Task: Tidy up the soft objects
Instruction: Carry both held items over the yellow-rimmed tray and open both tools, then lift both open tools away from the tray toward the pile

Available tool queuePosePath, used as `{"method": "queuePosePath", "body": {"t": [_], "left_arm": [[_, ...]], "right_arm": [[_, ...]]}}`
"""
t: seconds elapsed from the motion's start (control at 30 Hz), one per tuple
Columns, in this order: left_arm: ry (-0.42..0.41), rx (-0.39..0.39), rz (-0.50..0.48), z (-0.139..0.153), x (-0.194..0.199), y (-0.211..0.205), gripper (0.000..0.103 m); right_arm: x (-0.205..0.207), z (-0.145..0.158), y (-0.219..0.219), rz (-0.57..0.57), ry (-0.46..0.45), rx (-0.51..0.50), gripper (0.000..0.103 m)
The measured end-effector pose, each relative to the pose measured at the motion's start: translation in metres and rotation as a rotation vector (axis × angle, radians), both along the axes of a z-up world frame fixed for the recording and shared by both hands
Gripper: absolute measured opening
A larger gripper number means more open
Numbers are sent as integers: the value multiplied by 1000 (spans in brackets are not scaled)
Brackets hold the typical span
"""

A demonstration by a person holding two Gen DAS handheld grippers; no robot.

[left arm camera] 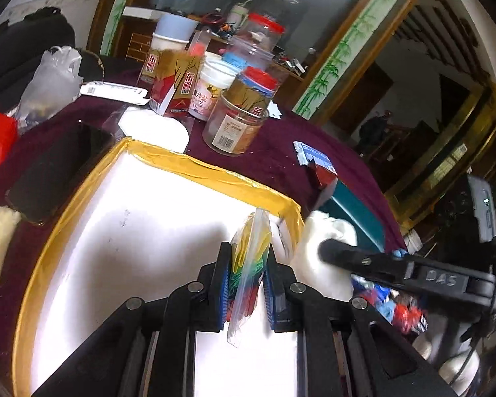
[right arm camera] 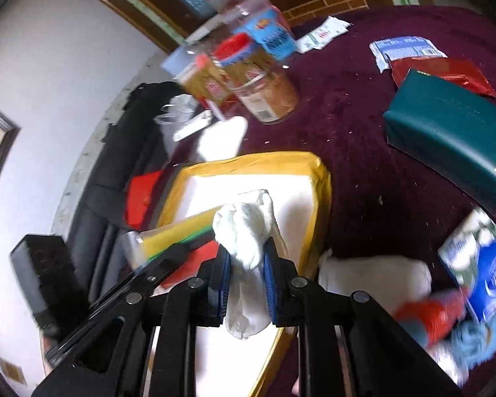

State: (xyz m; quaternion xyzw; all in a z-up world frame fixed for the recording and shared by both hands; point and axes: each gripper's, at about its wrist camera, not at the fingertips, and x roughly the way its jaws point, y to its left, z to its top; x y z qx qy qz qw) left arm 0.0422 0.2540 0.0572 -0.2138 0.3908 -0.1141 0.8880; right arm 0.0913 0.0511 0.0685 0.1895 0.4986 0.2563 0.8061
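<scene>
Between right gripper (right arm camera: 246, 278) pads, white sock (right arm camera: 248, 231), over box (right arm camera: 320, 178).

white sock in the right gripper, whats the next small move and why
Probably lower the right gripper, shut on the white sock, into the yellow-rimmed box and let go: the sock already hangs over its white floor, and the box looks like the collecting spot.

The white floor of the yellow-taped box (left arm camera: 82, 231) lies bare and open from above. Beyond its far rim, a glass jar (left arm camera: 236, 122), drink cartons (left arm camera: 175, 86) and tubs crowd the maroon tablecloth (right arm camera: 353, 152). A teal box (right arm camera: 453, 139) blocks the right side.
</scene>
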Motion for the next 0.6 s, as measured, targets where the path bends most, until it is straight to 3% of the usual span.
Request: {"method": "queuePosePath", "body": {"t": [0.03, 0.1, 0.13, 0.2, 0.43, 0.6], "left_arm": [[1, 1, -2, -2, 4, -2, 21], [7, 18, 5, -4, 10, -7, 40], [8, 26, 10, -5, 12, -10, 52], [7, 40, 20, -4, 13, -14, 61], [-38, 115, 21, 18, -16, -25, 67], [-101, 235, 25, 45, -68, -52, 72]], "right_arm": [[5, -3, 2, -7, 5, -6, 20], [17, -10, 9, -22, 5, -40, 21], [20, -11, 12, -24, -4, -64, 30], [24, -11, 15, -26, -23, -103, 44], [3, 24, 2, -28, -164, -148, 59], [-57, 49, -27, -52, -322, -228, 73]]}}
